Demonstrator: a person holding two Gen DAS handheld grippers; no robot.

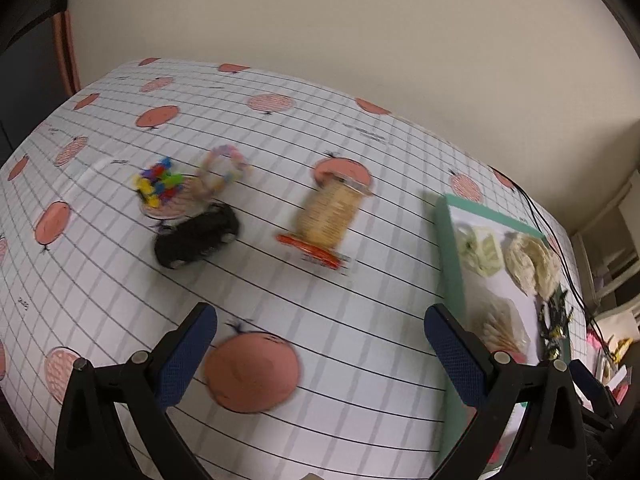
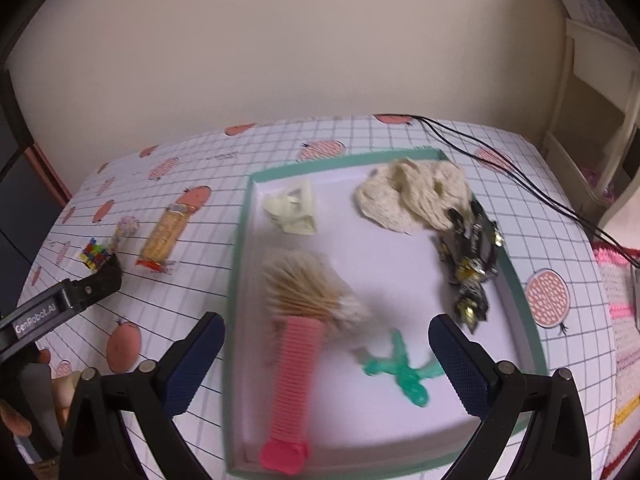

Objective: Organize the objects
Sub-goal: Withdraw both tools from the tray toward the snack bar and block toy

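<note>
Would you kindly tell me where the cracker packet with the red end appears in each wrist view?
Left wrist: cracker packet, centre of the picture, on the tablecloth, left of the green-rimmed tray.
Right wrist: cracker packet, left of centre, also left of the tray.
Shared landmark: the green-rimmed tray.

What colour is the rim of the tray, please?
Teal green rim, white inside; clearest in the right wrist view.

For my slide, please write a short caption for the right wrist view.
Open right gripper above a green-rimmed tray holding a pink ribbed tube, toothpick bundle and green figure.
</note>
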